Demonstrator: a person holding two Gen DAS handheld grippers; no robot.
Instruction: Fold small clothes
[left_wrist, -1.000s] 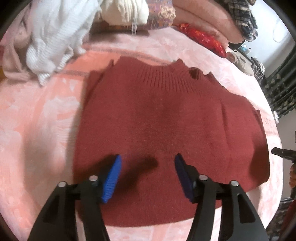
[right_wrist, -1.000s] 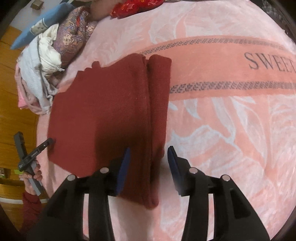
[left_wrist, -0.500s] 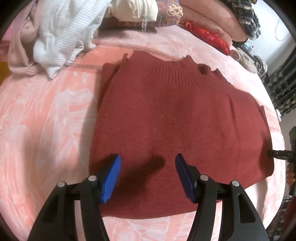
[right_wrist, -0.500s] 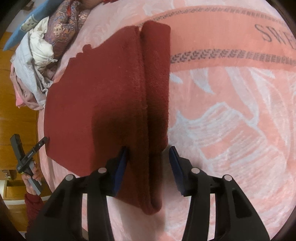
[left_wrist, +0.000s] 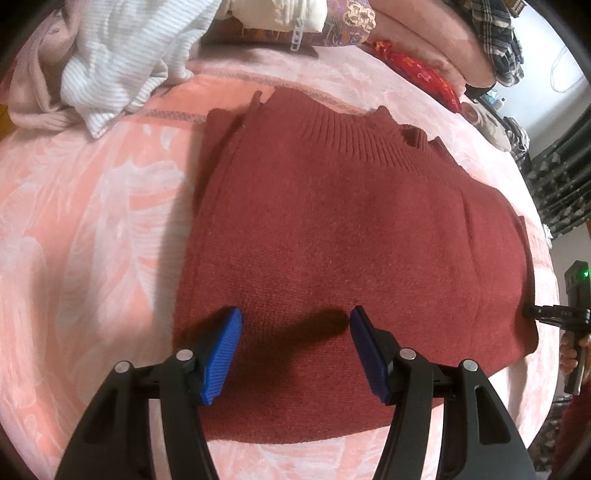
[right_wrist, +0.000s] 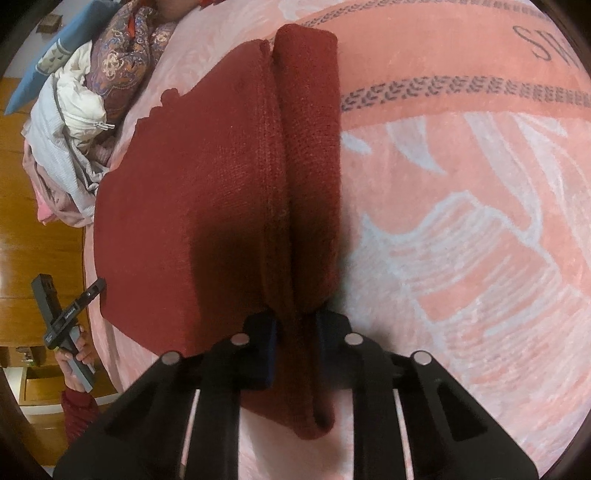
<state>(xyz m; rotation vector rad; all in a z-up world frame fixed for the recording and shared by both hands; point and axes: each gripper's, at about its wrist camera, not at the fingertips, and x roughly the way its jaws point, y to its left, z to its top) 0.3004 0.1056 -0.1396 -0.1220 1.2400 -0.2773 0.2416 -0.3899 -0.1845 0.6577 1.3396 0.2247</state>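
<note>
Your right hand-held gripper has just been closing and now pinches the folded side edge of the dark red sweater, which lies flat on the pink blanket. Your left hand-held gripper hovers half open over the sweater's hem, gripping nothing.

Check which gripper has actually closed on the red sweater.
The right gripper: its fingers have just been closing and now pinch the red sweater at its folded edge. The left gripper hovers open above it.

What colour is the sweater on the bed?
The sweater is dark red all over, with a ribbed collar. The left wrist view shows it best.
</note>
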